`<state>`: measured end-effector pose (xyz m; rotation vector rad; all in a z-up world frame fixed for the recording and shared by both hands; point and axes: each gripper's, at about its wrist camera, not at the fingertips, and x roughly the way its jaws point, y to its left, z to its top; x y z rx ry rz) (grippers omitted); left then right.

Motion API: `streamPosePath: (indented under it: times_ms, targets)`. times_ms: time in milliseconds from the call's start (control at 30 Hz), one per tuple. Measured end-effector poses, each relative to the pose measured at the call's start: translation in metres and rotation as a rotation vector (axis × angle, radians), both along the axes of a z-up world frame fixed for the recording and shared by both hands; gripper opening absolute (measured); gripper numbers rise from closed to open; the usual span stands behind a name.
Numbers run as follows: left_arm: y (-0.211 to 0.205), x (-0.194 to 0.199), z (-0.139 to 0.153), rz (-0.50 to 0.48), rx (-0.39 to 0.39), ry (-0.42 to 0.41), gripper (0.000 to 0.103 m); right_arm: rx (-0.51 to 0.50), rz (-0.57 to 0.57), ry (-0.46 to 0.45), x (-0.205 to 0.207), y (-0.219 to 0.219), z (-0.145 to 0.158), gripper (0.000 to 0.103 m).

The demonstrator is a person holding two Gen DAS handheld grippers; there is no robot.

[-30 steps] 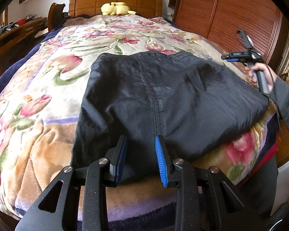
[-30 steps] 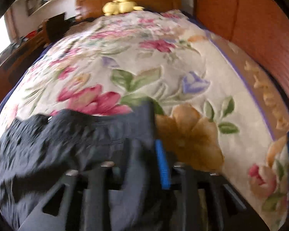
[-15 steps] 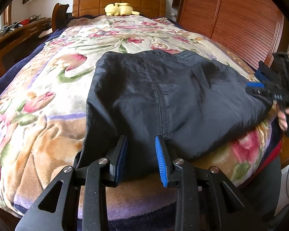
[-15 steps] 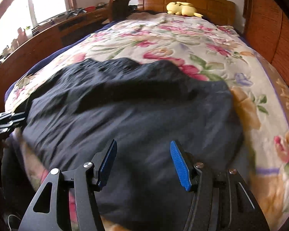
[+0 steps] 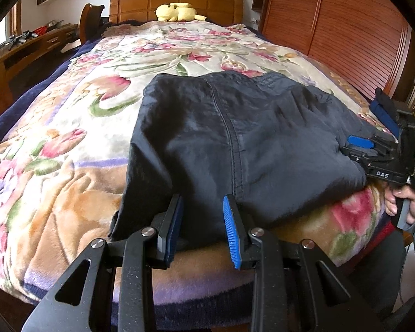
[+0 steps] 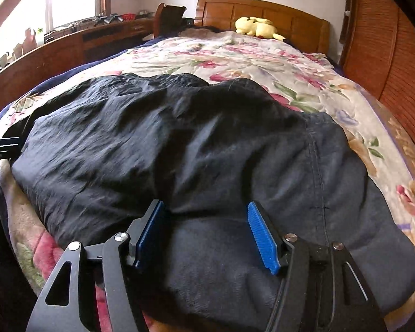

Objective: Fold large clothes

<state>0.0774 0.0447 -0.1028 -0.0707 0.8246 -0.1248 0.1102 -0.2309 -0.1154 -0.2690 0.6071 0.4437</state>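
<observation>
Bed w/ floral blanket point(image 5: 102, 116) fills both views; a yellow plush point(image 5: 178, 12) is seen by the headboard, well apart from the work. The dark garment point(image 5: 235, 138) is laid across the near end of the blanket, its near edge at the bed's foot. It looks doubled over at least once: a stitched seam runs down the top layer and the outline is roughly rectangular, so the first fold(s) are judged done. The surface is not yet smooth, w/ creases esp. on the right-hand side, and the bundle is still wide, so approx. one more fold plus tidying seems left.

Left gripper point(image 5: 202, 224) is set at the near hem, jaws partly apart w/ cloth lying between; whether the pads actually pinch it can't be told. Right gripper point(image 6: 206, 235) is over the garment's other near corner, jaws opening, fabric beneath and between but not pressed by the pads.
</observation>
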Motion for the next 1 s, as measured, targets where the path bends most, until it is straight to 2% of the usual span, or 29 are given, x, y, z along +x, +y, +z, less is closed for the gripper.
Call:
streamPosePath:
  times_ms: [300, 600, 833, 1000]
  targets:
    - [0.026, -0.025, 0.017, 0.06, 0.009, -0.039, 0.031, 0.014, -0.012, -0.089, -0.02, 0.0, -0.01, 0.065]
    - [0.035, -0.022, 0.009, 0.096, 0.017, -0.014, 0.031, 0.084, 0.01, -0.134, -0.028, -0.013, -0.021, 0.065]
    - [0.037, -0.031, 0.009, 0.12, 0.032, -0.022, 0.031, 0.097, 0.011, -0.139, -0.028, -0.015, -0.023, 0.065]
    - [0.047, -0.028, 0.005, 0.156, 0.012, -0.01, 0.031, 0.087, 0.007, -0.09, -0.024, -0.013, -0.015, 0.065]
